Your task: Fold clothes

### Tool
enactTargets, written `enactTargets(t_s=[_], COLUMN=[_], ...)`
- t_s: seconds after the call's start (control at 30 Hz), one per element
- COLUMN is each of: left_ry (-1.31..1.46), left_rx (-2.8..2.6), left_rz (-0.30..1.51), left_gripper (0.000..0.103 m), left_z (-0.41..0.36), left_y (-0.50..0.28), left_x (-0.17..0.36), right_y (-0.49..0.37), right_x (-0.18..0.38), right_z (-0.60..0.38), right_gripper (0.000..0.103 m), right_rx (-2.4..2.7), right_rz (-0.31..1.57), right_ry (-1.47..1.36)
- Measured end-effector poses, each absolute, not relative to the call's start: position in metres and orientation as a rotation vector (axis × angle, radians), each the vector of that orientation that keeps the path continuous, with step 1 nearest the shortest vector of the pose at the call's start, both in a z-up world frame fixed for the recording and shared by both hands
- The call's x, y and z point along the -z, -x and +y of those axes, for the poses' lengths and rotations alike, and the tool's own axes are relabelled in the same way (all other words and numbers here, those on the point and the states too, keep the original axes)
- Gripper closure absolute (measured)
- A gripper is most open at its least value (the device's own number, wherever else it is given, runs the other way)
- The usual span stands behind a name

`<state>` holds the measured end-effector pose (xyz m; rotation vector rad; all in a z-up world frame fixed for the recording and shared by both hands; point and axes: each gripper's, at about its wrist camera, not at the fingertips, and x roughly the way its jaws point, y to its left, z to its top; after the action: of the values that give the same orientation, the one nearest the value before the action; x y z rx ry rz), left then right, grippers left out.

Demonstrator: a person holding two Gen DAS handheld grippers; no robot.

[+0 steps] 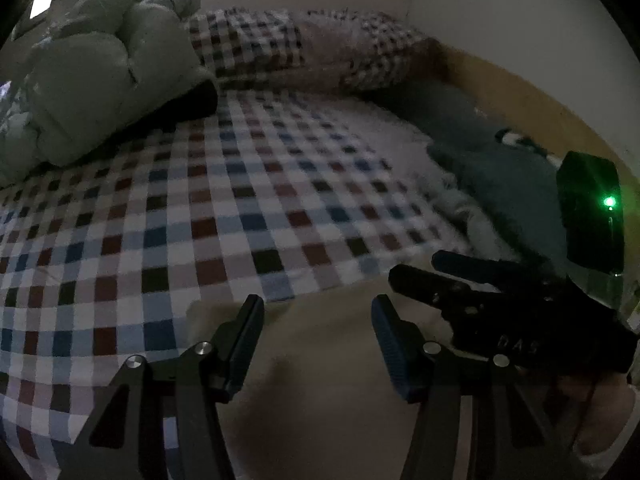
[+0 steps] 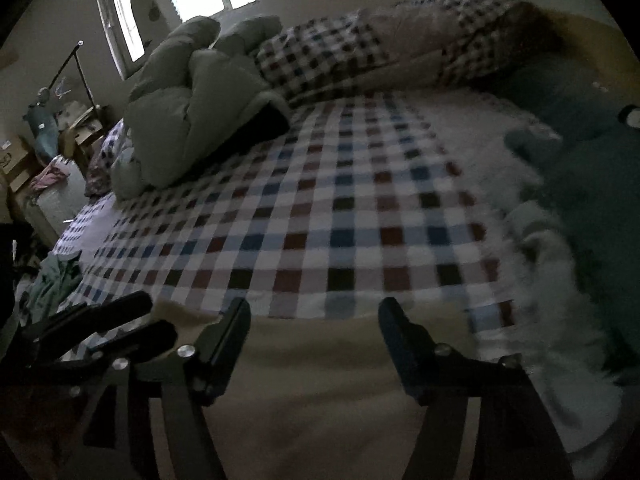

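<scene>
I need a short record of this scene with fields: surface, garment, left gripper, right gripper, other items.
surface: bed with checked sheet
garment: beige cloth lying at the near edge of the bed, below both grippers
left gripper: open, nothing between the fingers
right gripper: open, nothing held
other items: green duvet bundled at the far left; dark teal blanket on the right

Wide bare stretch of checked bedsheet (image 2: 320, 208) ahead of both tools, free to pass. Far left blocked by bunched green quilt (image 2: 188, 100); checked pillows (image 2: 328, 52) line the head end. Right edge crowded by dark teal blanket (image 2: 592, 184) and white fluffy fabric (image 2: 548, 264). Beige garment (image 2: 320, 380) lies flat under both tools.
</scene>
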<state>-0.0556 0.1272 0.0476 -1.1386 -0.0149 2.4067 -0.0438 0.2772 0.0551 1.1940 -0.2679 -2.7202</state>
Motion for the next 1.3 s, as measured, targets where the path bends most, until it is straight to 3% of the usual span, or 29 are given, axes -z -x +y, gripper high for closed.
enactTargets(t_s=[0.3, 0.63, 0.77, 0.83, 0.97, 1.17, 1.3], left_ry=[1.201, 1.241, 1.263, 1.278, 1.304, 1.407, 1.420], left_rx=[-2.459, -2.425, -2.378, -2.290, -2.109, -2.012, -1.972], left_rz=[-0.014, -0.065, -0.185, -0.335, -0.555, -0.620, -0.643], left_gripper=[0.043, 0.043, 0.028, 0.028, 0.028, 0.028, 0.023], left_z=[0.111, 0.084, 0.049, 0.029, 0.011, 0.021, 0.032], left_y=[0.065, 0.067, 0.073, 0.078, 0.086, 0.090, 0.092], left_x=[-0.025, -0.027, -0.034, -0.035, -0.028, -0.011, -0.008], right_y=[0.059, 0.053, 0.046, 0.042, 0.030, 0.022, 0.020], right_x=[-0.014, -0.022, -0.031, -0.037, -0.054, -0.063, -0.056], right_z=[0.297, 0.322, 0.337, 0.345, 0.363, 0.384, 0.388], right_gripper=[0.032, 0.032, 0.027, 0.026, 0.024, 0.022, 0.022], right_rx=[2.681, 2.701, 2.752, 2.774, 2.777, 2.661, 2.609], right_rz=[-0.249, -0.156, -0.120, -0.112, -0.206, -0.491, -0.529], right_ry=[-1.386, -1.420, -1.430, -1.426, -1.350, -1.298, -1.322])
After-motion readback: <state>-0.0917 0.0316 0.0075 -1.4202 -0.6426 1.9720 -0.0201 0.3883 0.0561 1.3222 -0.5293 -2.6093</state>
